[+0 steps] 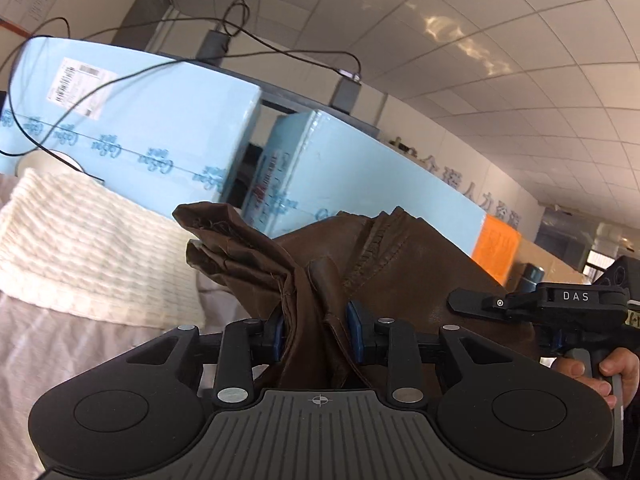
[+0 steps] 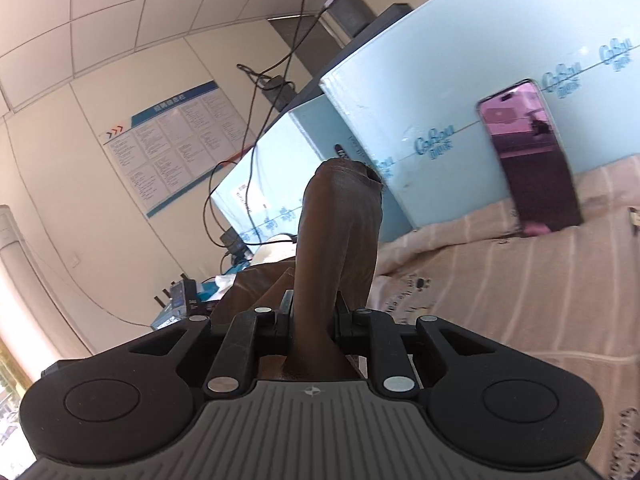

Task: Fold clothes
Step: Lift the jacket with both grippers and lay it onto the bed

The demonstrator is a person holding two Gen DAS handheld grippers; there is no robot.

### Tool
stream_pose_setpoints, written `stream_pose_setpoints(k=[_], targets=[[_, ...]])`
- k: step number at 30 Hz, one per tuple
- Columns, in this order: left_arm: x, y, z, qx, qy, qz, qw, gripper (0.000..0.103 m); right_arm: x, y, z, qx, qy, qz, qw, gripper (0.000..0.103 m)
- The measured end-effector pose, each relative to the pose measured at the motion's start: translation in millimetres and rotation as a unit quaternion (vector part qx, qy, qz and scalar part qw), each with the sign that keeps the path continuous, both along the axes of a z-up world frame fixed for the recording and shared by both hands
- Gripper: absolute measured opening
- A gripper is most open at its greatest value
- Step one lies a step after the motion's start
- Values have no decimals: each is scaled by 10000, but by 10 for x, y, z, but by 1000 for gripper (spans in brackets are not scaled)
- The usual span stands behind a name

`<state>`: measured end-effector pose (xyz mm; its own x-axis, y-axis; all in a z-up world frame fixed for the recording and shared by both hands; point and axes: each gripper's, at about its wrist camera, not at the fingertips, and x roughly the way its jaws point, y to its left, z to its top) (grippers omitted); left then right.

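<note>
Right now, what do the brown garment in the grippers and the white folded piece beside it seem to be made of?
Brown garment: looks like leather or faux leather; smooth, faint sheen, stitched seam, stiff creases. Which of the two I cannot tell.
White folded piece: looks like a soft knit or waffle-weave textile; matte, with a raised ribbed grid.

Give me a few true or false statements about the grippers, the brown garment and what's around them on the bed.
1. The left gripper is clamped on the brown leather-like garment. True.
2. The right gripper is open and empty. False: it is shut on a bunched fold of the same garment.
3. A white knitted blanket lies left of the garment in the left wrist view. True.
4. The dark smartphone lies flat on the bed. False: it stands leaning against a light blue foam board.
</note>
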<state>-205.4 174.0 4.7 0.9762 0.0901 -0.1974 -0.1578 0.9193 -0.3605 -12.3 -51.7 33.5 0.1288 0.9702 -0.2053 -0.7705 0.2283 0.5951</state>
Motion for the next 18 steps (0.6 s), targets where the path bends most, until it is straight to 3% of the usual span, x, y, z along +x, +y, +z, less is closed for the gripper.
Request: stream_pose_setpoints(k=[5, 8, 10, 13, 14, 15, 17, 18], targets=[[601, -338, -109, 247, 629, -864, 9940, 28, 88, -767, -227, -230, 216, -810, 9962, 15], [815, -440, -179, 439, 857, -880, 9915, 30, 186, -973, -387, -510, 151, -1147, 9920, 17], [850, -443, -207, 457, 898, -803, 9917, 38, 249, -1033, -486, -588, 118, -1286, 9899, 21], [826, -342, -273, 229, 954, -741, 9924, 52, 255, -1025, -522, -793, -101, -1360, 9875, 36], [811, -302, -278, 139, 937, -679, 9932, 62, 244, -1013, -520, -888, -221, -1381, 9862, 45], [790, -258, -271, 42, 891, -585, 9943, 66, 203, -1005, -516, -932, -407, -1440, 9843, 61], [742, -162, -260, -162, 773, -410, 9960, 75, 123, -976, -510, -1069, -799, -1602, 9780, 79], [709, -102, -256, -284, 699, -299, 9967, 77, 85, -961, -505, -1181, -993, -1706, 9732, 82]])
